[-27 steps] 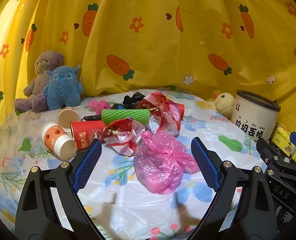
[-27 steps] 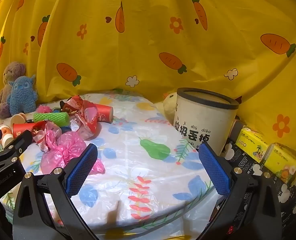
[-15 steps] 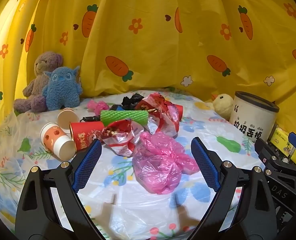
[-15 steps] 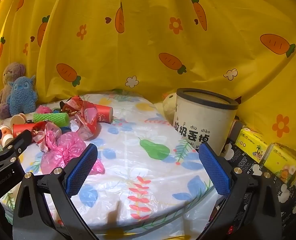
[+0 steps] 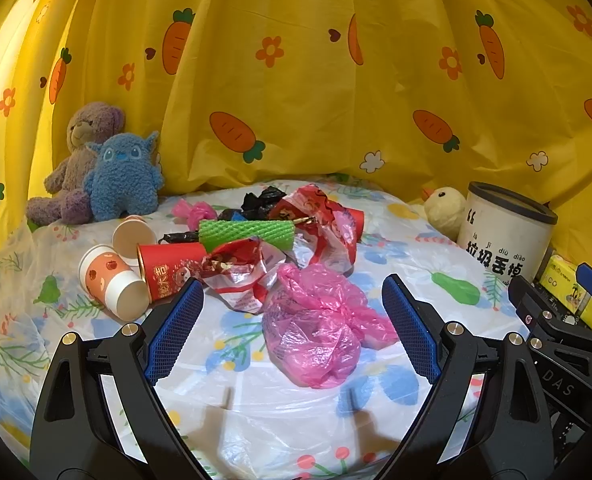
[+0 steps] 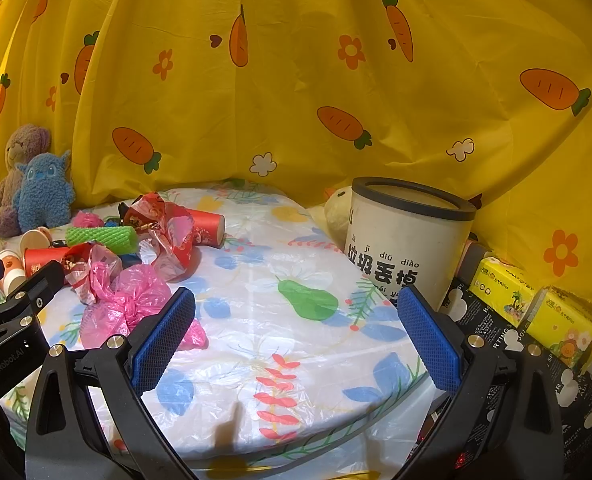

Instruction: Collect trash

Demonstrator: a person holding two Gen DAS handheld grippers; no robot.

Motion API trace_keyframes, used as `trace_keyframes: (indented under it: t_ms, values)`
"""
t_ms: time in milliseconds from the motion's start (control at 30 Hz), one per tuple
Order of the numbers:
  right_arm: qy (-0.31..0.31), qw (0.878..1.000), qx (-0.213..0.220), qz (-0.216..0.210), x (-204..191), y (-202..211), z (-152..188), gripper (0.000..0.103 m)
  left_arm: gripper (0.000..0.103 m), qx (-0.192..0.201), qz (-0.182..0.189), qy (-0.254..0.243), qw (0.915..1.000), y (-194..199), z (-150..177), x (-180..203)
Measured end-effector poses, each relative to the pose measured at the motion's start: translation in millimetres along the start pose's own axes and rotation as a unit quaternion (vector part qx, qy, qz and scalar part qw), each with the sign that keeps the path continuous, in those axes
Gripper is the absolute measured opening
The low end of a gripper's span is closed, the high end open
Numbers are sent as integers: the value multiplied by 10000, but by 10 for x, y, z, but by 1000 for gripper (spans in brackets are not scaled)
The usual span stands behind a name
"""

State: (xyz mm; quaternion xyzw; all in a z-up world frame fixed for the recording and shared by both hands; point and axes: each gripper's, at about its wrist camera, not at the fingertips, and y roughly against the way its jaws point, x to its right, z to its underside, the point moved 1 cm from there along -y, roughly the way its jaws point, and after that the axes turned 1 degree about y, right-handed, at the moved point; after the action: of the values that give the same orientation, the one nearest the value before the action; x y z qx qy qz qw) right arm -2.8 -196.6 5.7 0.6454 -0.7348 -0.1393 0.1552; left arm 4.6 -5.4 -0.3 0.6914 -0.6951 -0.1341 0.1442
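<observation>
A trash pile lies on the round table (image 5: 255,412): a crumpled pink plastic bag (image 5: 316,328), red snack wrappers (image 5: 239,268), a green foam net sleeve (image 5: 247,232), a red paper cup (image 5: 163,268), white-and-orange cups (image 5: 111,280) and black bags (image 5: 261,200). A white bin with a black rim (image 6: 408,236) stands at the table's right edge. My left gripper (image 5: 291,332) is open and empty, the pink bag between its fingers' line. My right gripper (image 6: 291,332) is open and empty over bare table, left of the bin. The pink bag also shows in the right wrist view (image 6: 127,304).
Plush toys, a purple bear (image 5: 75,160) and a blue monster (image 5: 123,176), sit at the back left. A yellow duck toy (image 5: 446,210) rests beside the bin. Yellow tissue packs (image 6: 536,304) lie at the right. A yellow carrot curtain (image 5: 296,80) hangs behind.
The left gripper has eased slightly toward the pink bag. The right gripper has barely moved. Both stay open.
</observation>
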Motion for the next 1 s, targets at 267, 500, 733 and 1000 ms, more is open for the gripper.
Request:
trace_keyframes:
  t_ms: [267,500,733,1000]
  values:
    - [-1,10000,7,1,9,-2,-8,98,90,-20,28,-9,10000,-20,-8,1]
    - [0,10000,6,23,44,-3,-34,98,90,-25,40,-8,10000,-29,-11,7]
    - [-6,10000,7,17,32,0,-25,98,89,-28,43,-12,10000,-36,-14,8]
    - [-2,10000,9,21,36,-4,-21,98,90,-21,57,-16,10000,-41,-15,22]
